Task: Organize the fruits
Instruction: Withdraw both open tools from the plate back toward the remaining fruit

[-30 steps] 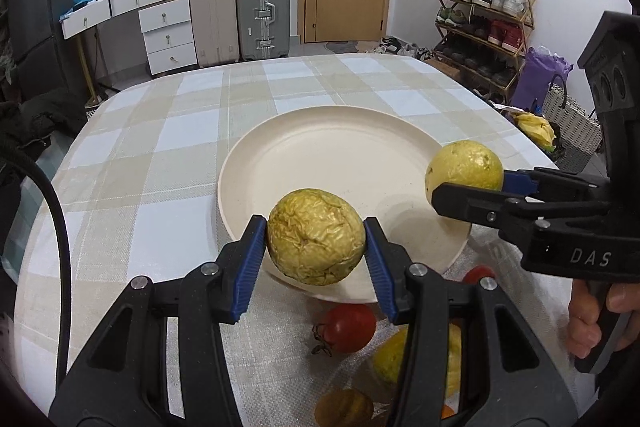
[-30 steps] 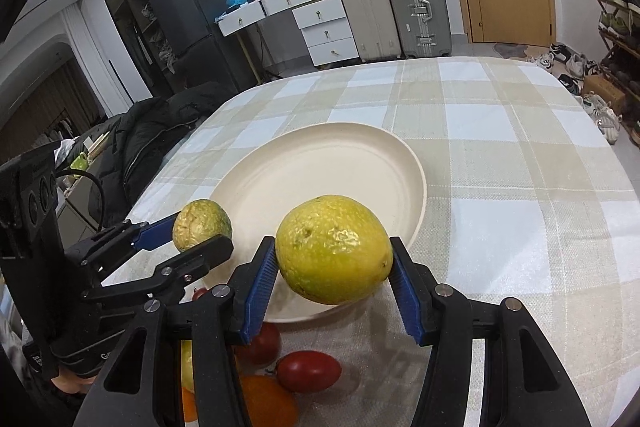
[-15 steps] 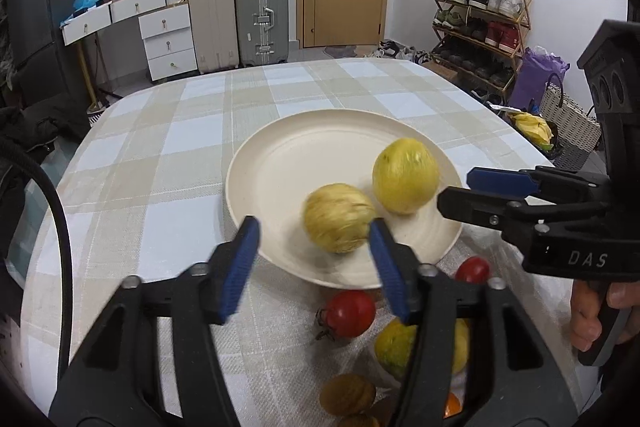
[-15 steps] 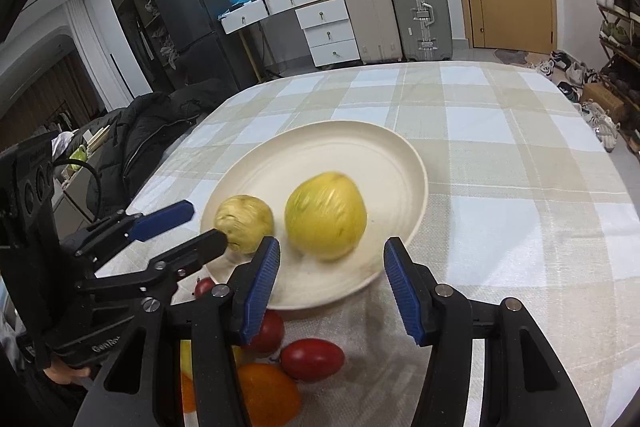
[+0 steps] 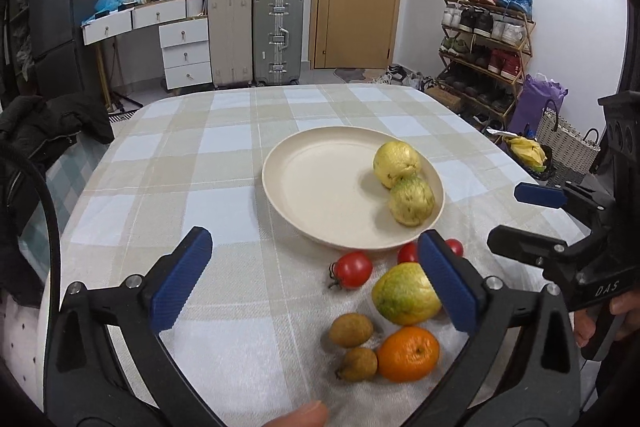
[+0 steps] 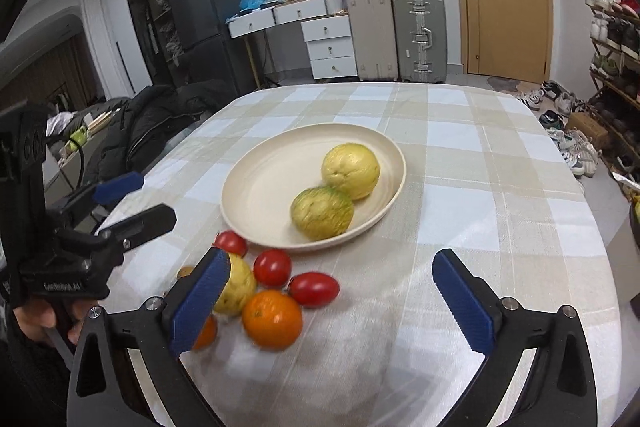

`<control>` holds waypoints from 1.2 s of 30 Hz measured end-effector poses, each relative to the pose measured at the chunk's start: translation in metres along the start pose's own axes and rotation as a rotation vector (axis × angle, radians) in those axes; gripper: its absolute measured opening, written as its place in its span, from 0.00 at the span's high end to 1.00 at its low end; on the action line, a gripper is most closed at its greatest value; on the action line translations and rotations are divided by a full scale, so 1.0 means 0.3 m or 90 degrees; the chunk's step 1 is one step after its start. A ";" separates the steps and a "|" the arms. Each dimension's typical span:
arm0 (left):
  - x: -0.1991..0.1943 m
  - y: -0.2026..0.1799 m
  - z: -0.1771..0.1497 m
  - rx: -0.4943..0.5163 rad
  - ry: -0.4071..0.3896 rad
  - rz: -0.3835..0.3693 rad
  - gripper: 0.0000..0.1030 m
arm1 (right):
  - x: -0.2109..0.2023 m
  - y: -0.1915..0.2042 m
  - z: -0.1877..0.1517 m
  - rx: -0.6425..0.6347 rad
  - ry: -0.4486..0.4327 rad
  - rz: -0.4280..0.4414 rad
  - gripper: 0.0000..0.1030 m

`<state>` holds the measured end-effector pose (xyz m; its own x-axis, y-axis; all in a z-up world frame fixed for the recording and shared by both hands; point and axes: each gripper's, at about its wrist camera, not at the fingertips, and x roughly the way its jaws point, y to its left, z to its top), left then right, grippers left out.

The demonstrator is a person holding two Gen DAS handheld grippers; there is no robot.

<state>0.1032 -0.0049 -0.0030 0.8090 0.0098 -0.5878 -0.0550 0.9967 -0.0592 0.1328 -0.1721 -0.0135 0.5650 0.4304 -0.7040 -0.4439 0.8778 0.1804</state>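
Cream plate (image 5: 312, 163) holds two yellow fruits (image 5: 412, 199) by its near-right rim; they may roll off. Both grippers' (image 5: 316, 279) jaws, just opened, stand wide and empty.

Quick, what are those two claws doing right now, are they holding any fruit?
Left claw: open, holding nothing; its jaws have just been opening.
Right claw: open, holding nothing; its jaws have just been opening.
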 end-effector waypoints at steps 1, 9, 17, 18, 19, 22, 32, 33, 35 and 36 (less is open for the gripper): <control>-0.016 -0.002 -0.009 0.000 0.000 0.000 0.01 | -0.003 0.005 -0.008 -0.005 0.003 -0.002 0.00; -0.090 -0.013 -0.074 0.005 0.019 0.001 0.01 | -0.006 0.003 -0.048 0.008 0.031 0.002 0.00; -0.079 0.005 -0.126 0.002 0.061 0.001 0.01 | 0.015 0.015 -0.064 -0.004 0.050 0.005 0.00; -0.077 0.005 -0.133 0.005 0.067 0.001 0.01 | 0.017 0.017 -0.067 -0.007 0.051 0.002 0.00; -0.068 0.004 -0.135 0.007 0.072 0.002 0.01 | 0.019 0.017 -0.068 -0.009 0.053 0.001 0.00; -0.049 -0.002 -0.141 0.020 0.088 0.002 0.01 | 0.028 0.013 -0.072 -0.008 0.060 -0.001 0.00; -0.024 0.014 -0.143 0.038 0.110 0.016 0.01 | 0.075 0.022 -0.092 -0.009 0.089 0.001 0.00; -0.019 0.021 -0.143 0.037 0.113 0.013 0.01 | 0.081 0.024 -0.095 -0.009 0.092 0.002 0.00; -0.012 0.024 -0.146 0.040 0.123 0.009 0.01 | 0.090 0.031 -0.101 -0.011 0.098 0.005 0.00; -0.009 0.022 -0.148 0.045 0.126 0.010 0.01 | 0.094 0.033 -0.103 -0.010 0.099 0.005 0.00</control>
<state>0.0747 -0.0018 -0.0376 0.6772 0.0164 -0.7356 -0.0201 0.9998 0.0037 0.1229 -0.1577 -0.0529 0.4478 0.3983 -0.8006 -0.4589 0.8708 0.1765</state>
